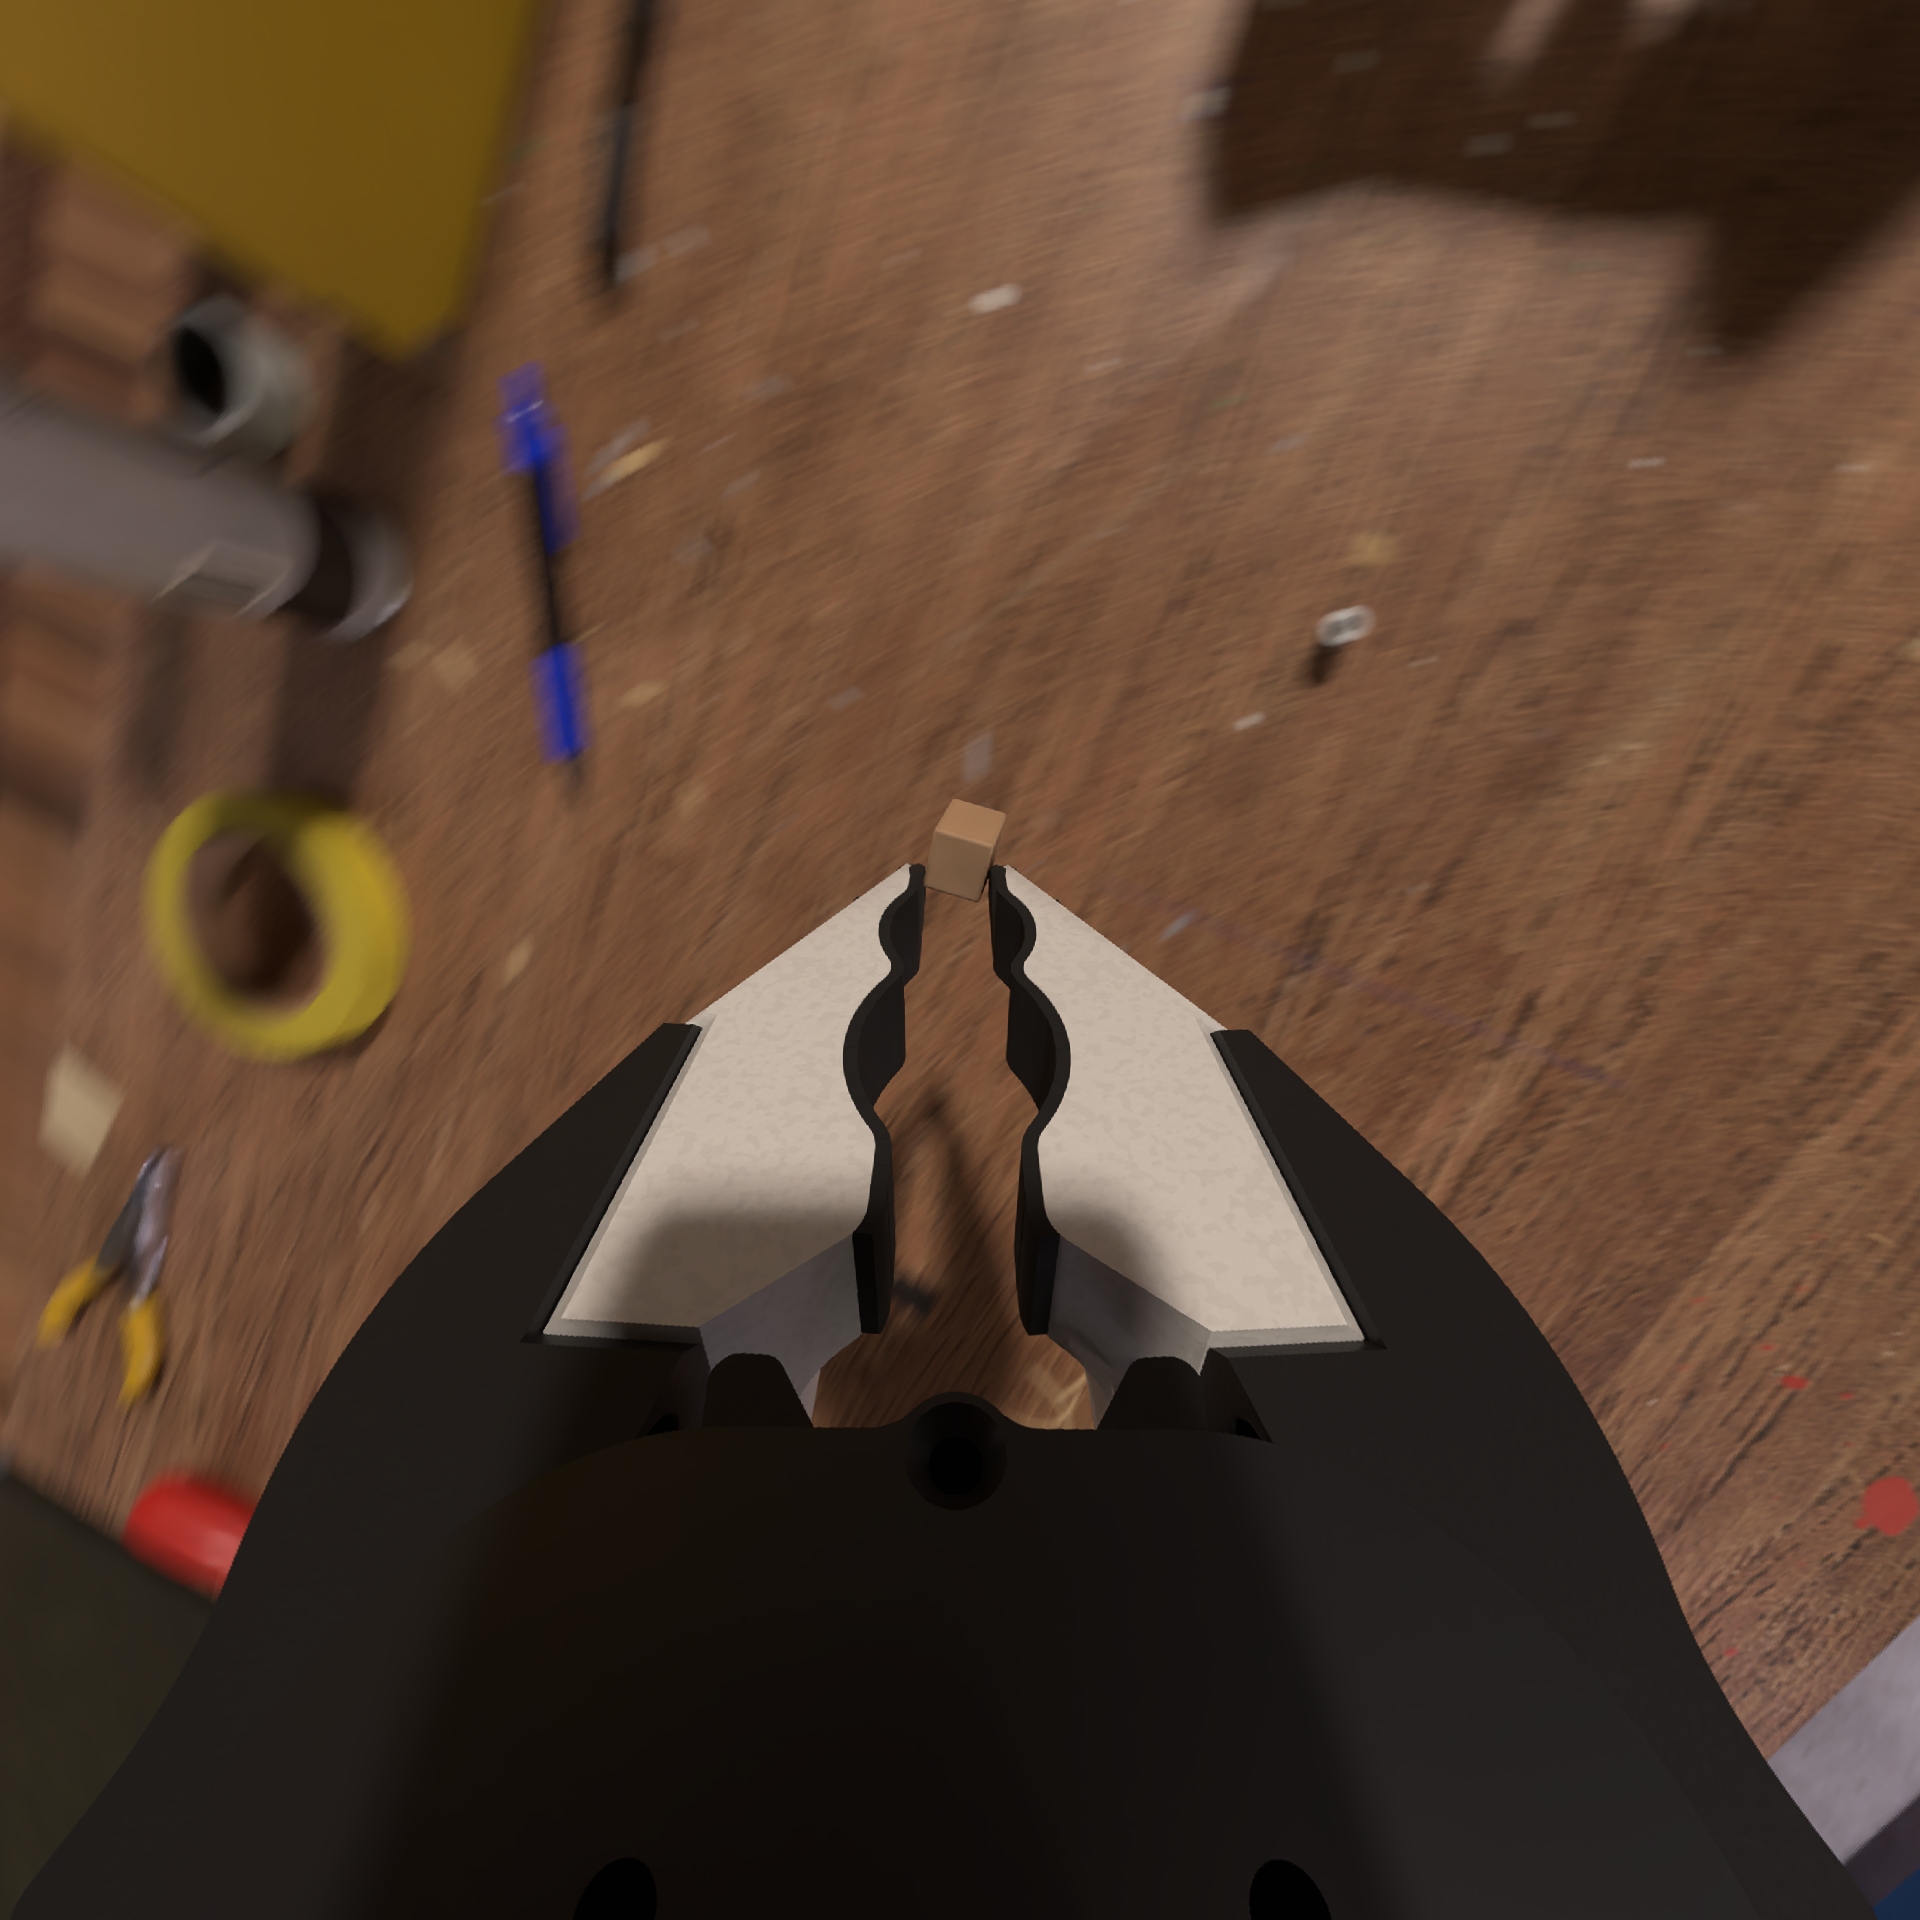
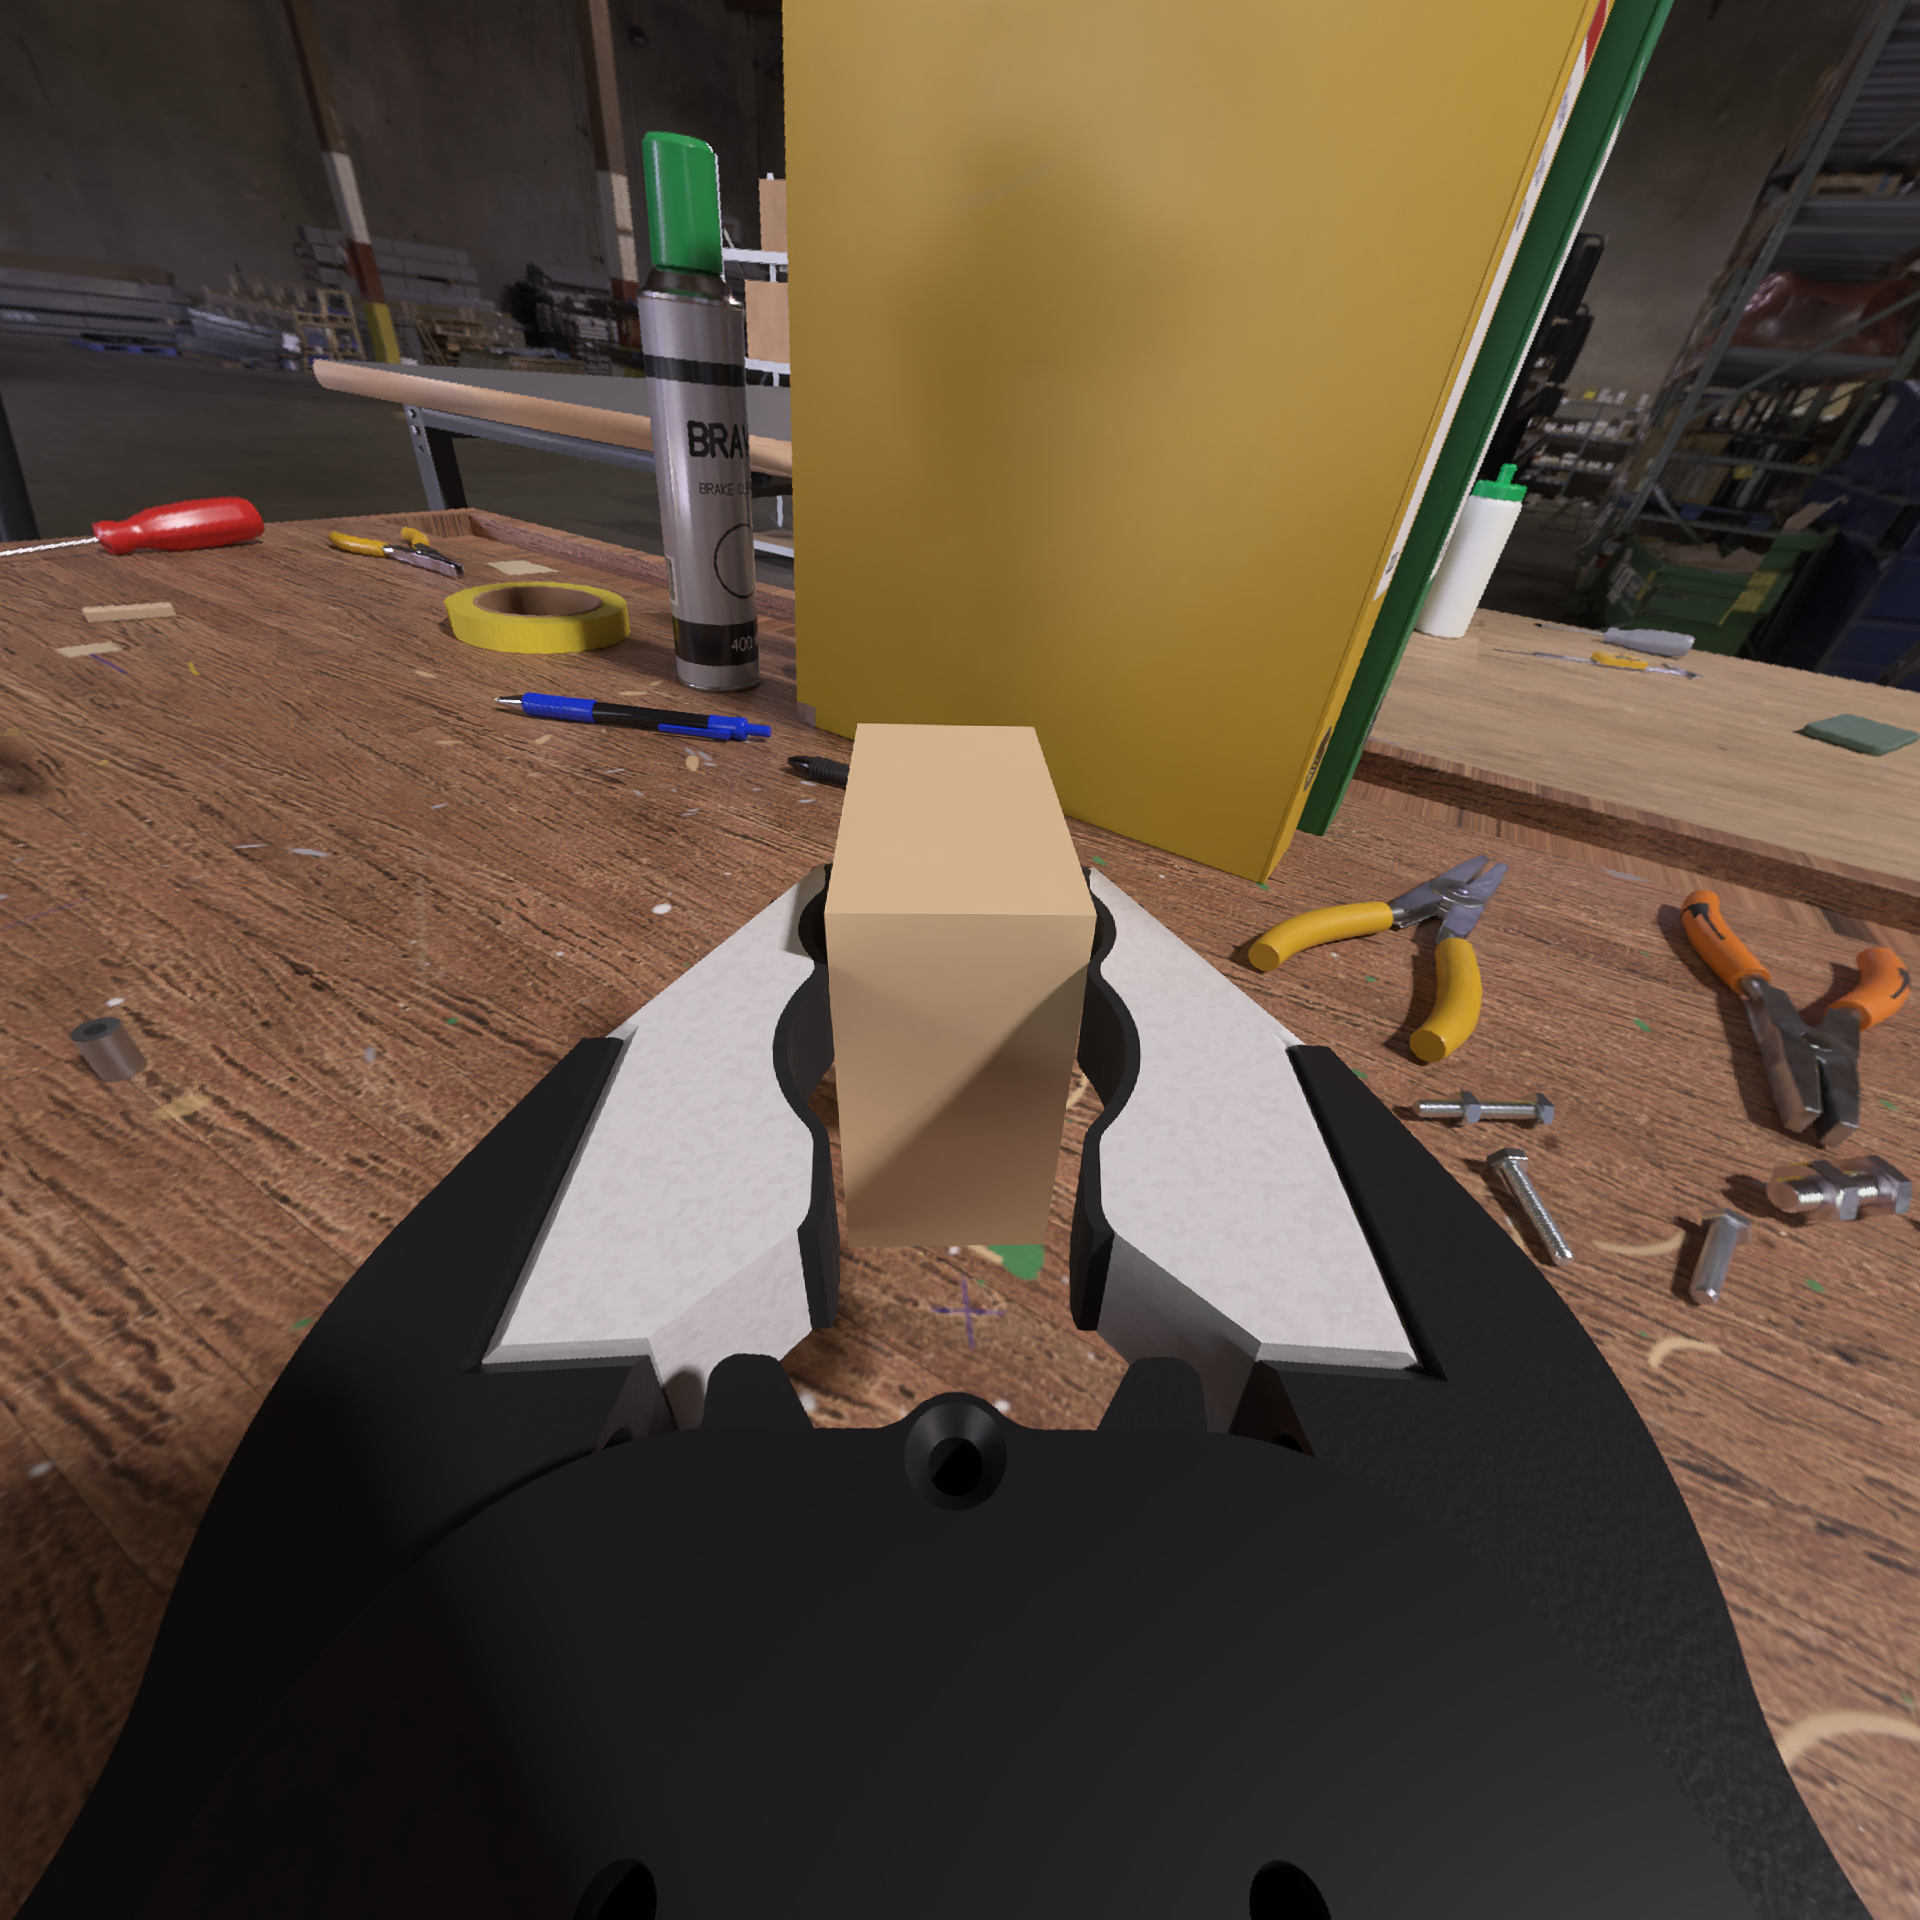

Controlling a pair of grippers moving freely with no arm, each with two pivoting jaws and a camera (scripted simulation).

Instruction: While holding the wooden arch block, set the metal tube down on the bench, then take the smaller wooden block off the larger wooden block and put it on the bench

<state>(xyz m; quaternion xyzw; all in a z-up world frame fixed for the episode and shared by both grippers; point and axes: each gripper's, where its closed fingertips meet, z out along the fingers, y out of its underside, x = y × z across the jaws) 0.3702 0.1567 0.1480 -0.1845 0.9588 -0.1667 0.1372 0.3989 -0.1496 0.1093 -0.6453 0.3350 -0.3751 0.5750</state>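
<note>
In the left wrist view my left gripper (image 1: pixel 956 883) points down at the wooden bench (image 1: pixel 1351 935), shut on a small tan wooden cube (image 1: pixel 966 847) pinched at the fingertips. I cannot tell whether the cube touches the bench. A small metal tube (image 1: pixel 1340 629) lies on the bench to the right; in the right wrist view it (image 2: pixel 107 1044) is at the far left. My right gripper (image 2: pixel 956 883) is shut on a larger tan wooden block (image 2: pixel 956 987) held just above the bench (image 2: pixel 416 935). The block's arch is hidden.
A tall yellow box (image 2: pixel 1091 416) and a spray can (image 2: pixel 701 468) stand behind the block. Yellow tape (image 2: pixel 535 615), a blue pen (image 2: pixel 623 715), yellow pliers (image 2: pixel 1423 956), orange pliers (image 2: pixel 1808 1039) and bolts (image 2: pixel 1527 1205) lie around. Grey pipes (image 1: pixel 239 384) sit at the left.
</note>
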